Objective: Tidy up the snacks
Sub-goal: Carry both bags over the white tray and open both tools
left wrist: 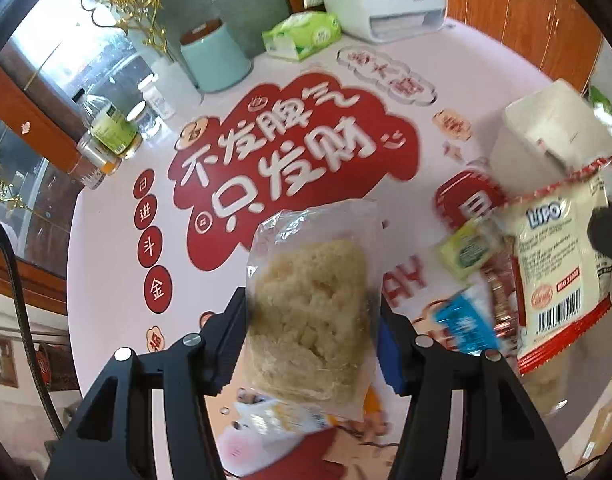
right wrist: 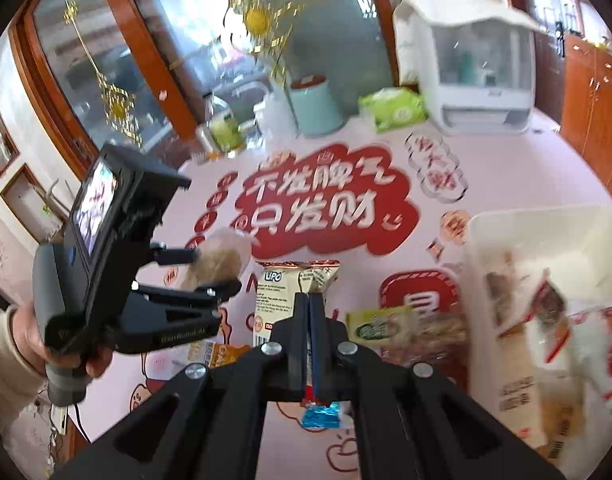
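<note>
Left gripper [left wrist: 312, 322]: fingers clamped on both sides of a clear plastic packet of pale crumbly rice cake [left wrist: 310, 312], lifted off the pink printed tablecloth [left wrist: 118, 208]. Right gripper [right wrist: 311, 344]: fingers together, pinching the edge of a cream LIPO snack bag with red trim [right wrist: 284, 292]; white plastic bin [right wrist: 546, 240] to their right.

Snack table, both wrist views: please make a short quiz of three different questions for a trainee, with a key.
1. True or false: the left tool grips a clear bag of pale crispy snack.
2. What does the right tool hold? A) Lipo packet B) tissue pack C) mint canister
3. Fill in: the white bin already holds ___.

Key: 1 true; 2 A; 3 snack packets.
</note>
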